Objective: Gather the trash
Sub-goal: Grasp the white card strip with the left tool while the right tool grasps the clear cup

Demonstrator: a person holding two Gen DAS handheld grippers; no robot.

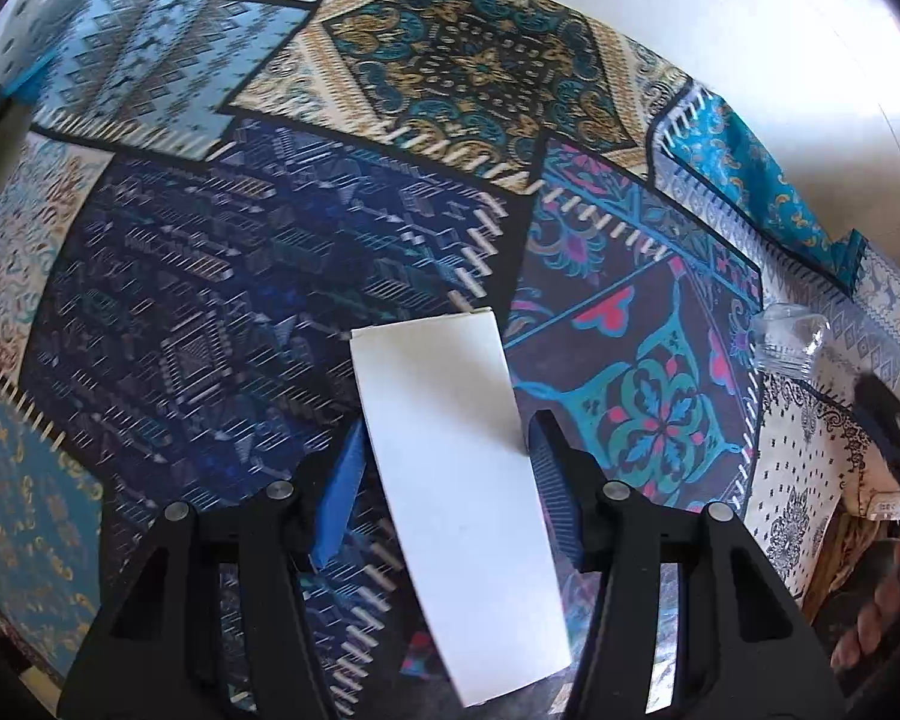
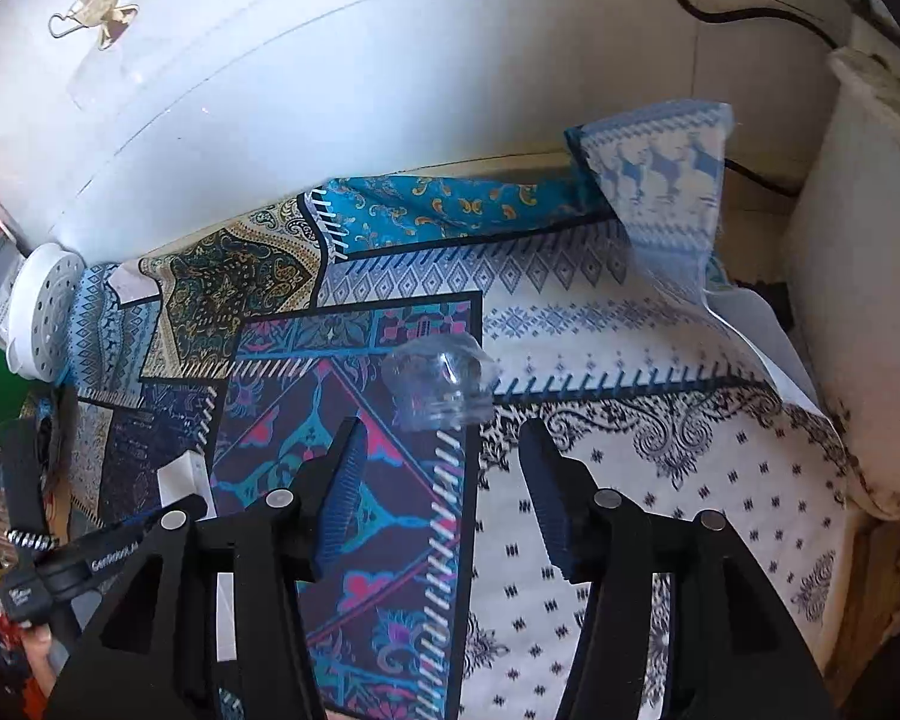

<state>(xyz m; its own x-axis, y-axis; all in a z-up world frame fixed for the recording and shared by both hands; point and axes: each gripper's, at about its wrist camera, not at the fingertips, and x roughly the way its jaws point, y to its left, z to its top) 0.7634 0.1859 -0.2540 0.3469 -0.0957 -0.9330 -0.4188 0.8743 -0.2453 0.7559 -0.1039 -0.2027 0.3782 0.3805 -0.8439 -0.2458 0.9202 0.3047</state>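
Left gripper (image 1: 444,450) fingers spread wide, straddling the white box (image 1: 450,468) but not visibly pinching it; the 3 o'clock pad looks at or near the box edge, the blue-taped pad at 9 o'clock sits apart from it. Right gripper (image 2: 444,480) fingers also wide apart, holding nothing, with the clear plastic cup (image 2: 441,387) just ahead at 12 o'clock, not between the pads.

White box: flat, smooth, matte card, long rectangle, lying across the patchwork cloth (image 1: 210,276), long axis running 12 to 6. Cup: thin crinkled transparent plastic, lying on its side near the cloth's 3 o'clock edge in the left view (image 1: 789,339).

Risks: box faces look slick, and a grip across the wide side could skid it or tilt it out if the pads land off-centre. Cup is flimsy, so a hard squeeze likely crushes it or pops it away; being see-through on a busy print, its edge is easy to misjudge. Cloth is loose and wrinkled at its far corner, so dragging could bunch it.

Beyond: round white perforated object (image 2: 48,312) at 9 o'clock, white wall (image 2: 390,90) at 12.
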